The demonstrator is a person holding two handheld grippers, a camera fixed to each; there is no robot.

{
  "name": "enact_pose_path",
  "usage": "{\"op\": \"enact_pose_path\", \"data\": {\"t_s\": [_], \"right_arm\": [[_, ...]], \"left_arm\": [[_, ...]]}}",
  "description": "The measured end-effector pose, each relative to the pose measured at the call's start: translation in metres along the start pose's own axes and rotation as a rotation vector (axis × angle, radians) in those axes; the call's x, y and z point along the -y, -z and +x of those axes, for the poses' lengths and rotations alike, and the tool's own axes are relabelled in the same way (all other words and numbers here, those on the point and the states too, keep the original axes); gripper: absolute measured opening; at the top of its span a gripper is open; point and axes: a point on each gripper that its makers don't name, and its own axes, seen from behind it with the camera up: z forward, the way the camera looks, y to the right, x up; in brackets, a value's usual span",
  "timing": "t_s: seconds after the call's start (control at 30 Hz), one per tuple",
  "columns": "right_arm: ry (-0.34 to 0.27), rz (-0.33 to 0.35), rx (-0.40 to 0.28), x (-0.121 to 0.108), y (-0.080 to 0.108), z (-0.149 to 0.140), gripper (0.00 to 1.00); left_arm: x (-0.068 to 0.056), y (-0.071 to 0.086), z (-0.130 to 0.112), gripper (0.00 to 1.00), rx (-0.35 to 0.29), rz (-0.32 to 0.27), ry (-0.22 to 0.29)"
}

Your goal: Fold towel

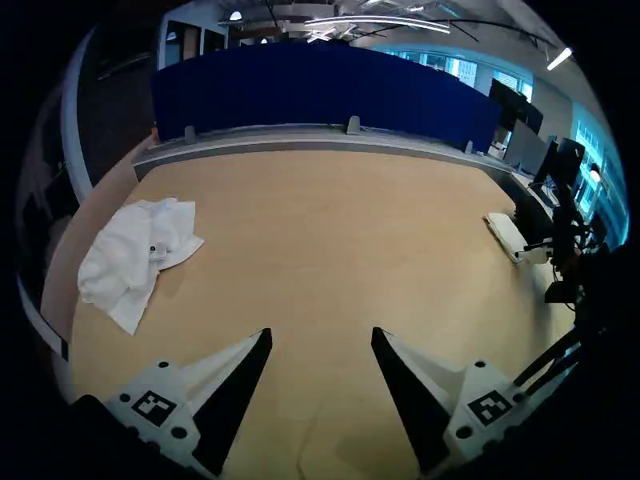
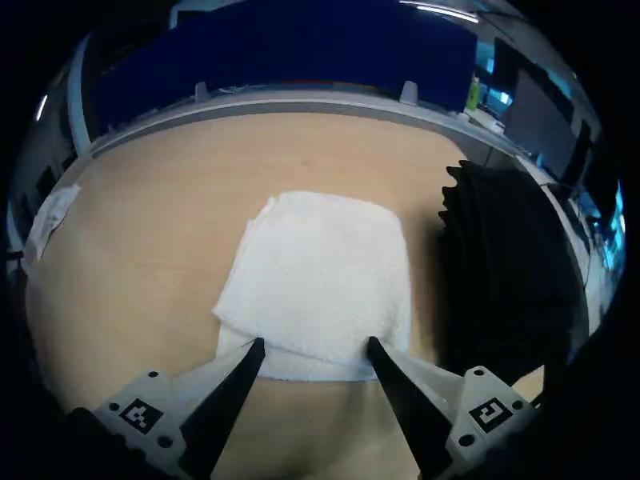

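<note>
left tool (image 1: pixel 320 334) and right tool (image 2: pixel 314 342) gape wide; one folded towel (image 2: pixel 320 280), one crumpled towel (image 1: pixel 136 256).

Nothing legible here: no words, no numbers. Square black-and-white coded markers (image 1: pixel 154 406) ride the left gripper (image 1: pixel 321 330) at seven and five o'clock, and the right gripper (image 2: pixel 314 342) carries the same. At nine o'clock in the left gripper view, the crumpled towel (image 1: pixel 128 268) has a small tag (image 1: pixel 158 251), too tiny to read.
</note>
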Motion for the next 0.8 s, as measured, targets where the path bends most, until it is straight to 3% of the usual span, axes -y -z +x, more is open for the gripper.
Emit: {"op": "enact_pose_path", "data": {"t_s": [0.2, 0.8], "right_arm": [[-0.010, -0.001, -0.014, 0.000, 0.003, 0.001, 1.00], [-0.034, -0.008, -0.096, 0.003, 0.035, 0.034, 1.00]], "left_arm": [[-0.002, -0.002, 0.004, 0.92, -0.004, -0.004, -0.005], [0.000, -0.003, 0.007, 0.92, -0.021, -0.001, 0.005]]}}
